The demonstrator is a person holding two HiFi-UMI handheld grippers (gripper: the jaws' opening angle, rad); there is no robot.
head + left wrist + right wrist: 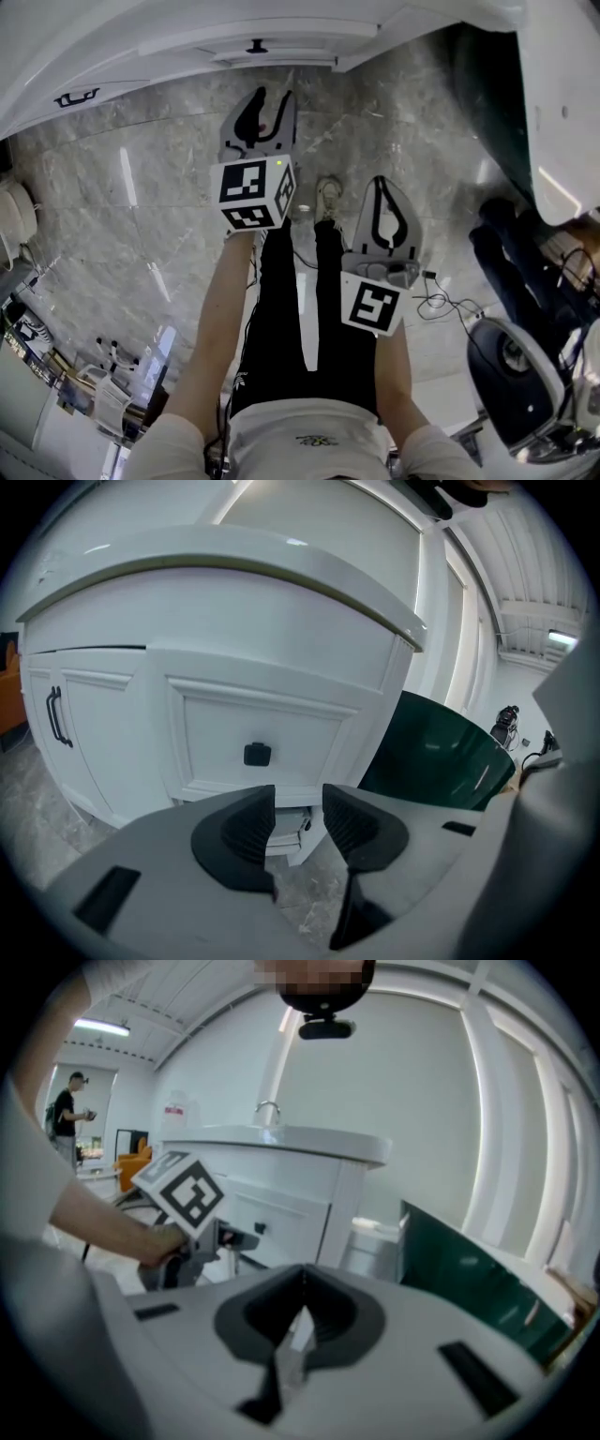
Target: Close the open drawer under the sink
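Observation:
The white vanity's drawer (264,731) has a black square knob (257,754), and its front stands a little proud of the cabinet. In the head view the drawer (272,49) lies at the top, under the counter edge. My left gripper (298,819) points at it from a short way off, just below the knob, open with nothing between its pads. It also shows in the head view, as the left gripper (267,96) ahead of my legs. My right gripper (302,1314) hangs back on the right, shut and empty, and appears in the head view too (382,192).
A cabinet door with a black handle (56,714) is left of the drawer. A dark green panel (441,752) leans on the vanity's right. A faucet (267,1110) stands on the counter. Cables (441,300) and a machine (511,361) lie on the marble floor at the right.

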